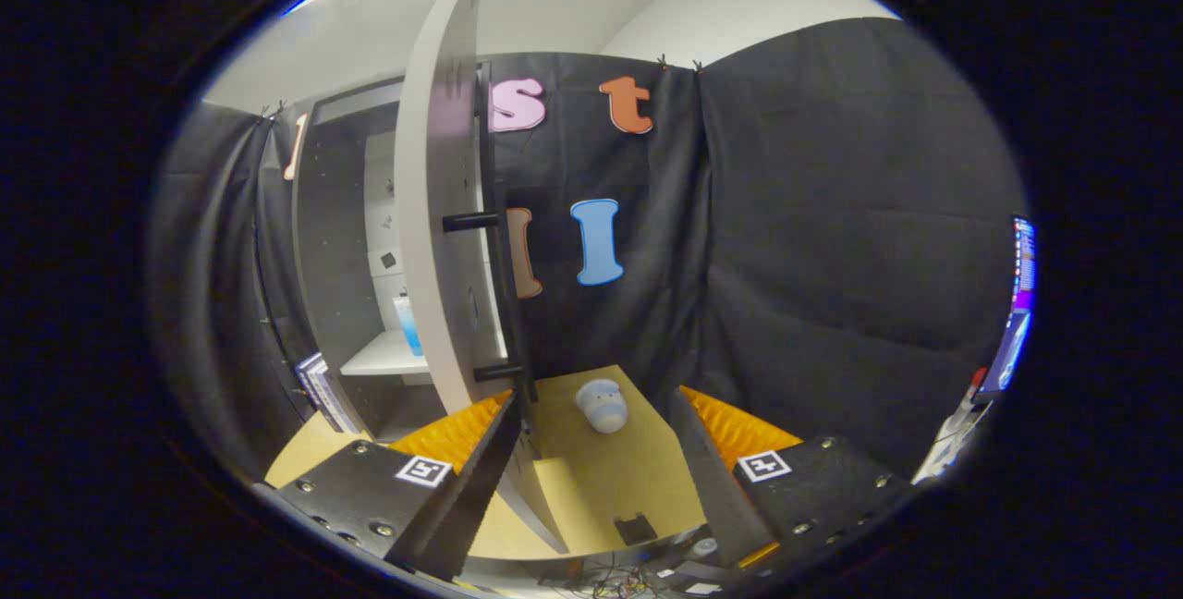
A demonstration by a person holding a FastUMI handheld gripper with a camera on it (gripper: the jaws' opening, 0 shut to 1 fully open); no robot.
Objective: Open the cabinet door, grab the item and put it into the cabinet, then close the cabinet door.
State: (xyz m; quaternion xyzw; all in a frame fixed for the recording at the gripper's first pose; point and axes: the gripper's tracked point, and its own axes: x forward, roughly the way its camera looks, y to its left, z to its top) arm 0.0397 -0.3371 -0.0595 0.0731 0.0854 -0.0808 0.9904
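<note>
So the cabinet (342, 238) is the big thing here, standing at the back of the bench (638, 479) off to the side of the jaws, and its door (439, 211) is swung wide open, edge-on to the camera. The long dark handle (504, 303) runs down the door's outer face, just above the near finger of the gripper (596, 479). Inside there's a white shelf (384, 359) with something small and blue sitting on it, can't tell what.

The jaws are spread wide with nothing between them except bare bench. The item to grab, a little pale blue and white plush-looking thing (602, 405), is lying on the bench just ahead of the fingers and roughly centred between them, near the foot of the open door.

Looks like the door-opening step is done and the pickup is the step in hand. Next move would probably be pushing forward and down so the fingers straddle the toy, then closing on it. It looks soft, so it should squash a bit. Worth watching that the near finger doesn't clip the door edge
</note>
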